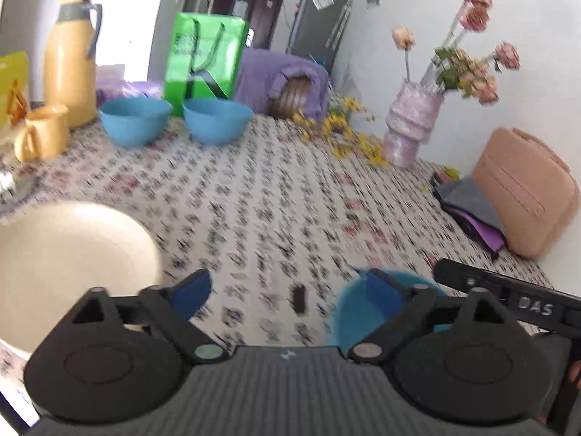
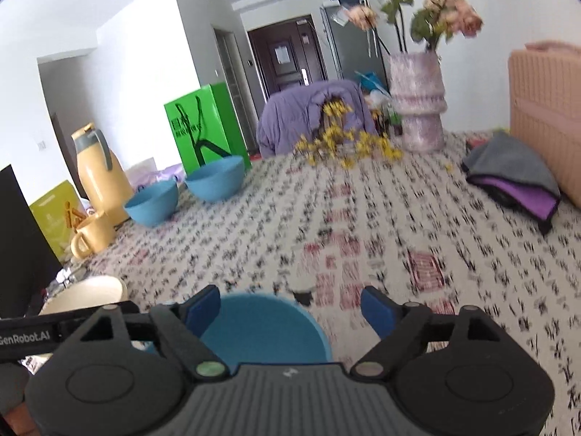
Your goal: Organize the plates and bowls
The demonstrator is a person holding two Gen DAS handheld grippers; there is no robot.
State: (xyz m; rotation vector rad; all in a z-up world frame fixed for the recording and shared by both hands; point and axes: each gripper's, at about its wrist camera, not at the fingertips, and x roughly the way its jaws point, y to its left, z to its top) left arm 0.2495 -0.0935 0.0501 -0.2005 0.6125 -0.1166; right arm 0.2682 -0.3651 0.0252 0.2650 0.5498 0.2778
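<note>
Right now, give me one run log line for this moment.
left tool: open, empty | right tool: open, empty | near blue bowl: on table | cream plate: on table

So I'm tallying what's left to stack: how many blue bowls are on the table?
3. Two blue bowls sit side by side at the far edge, the left one and the right one by the green bag. A third sits just below the right gripper.
</note>
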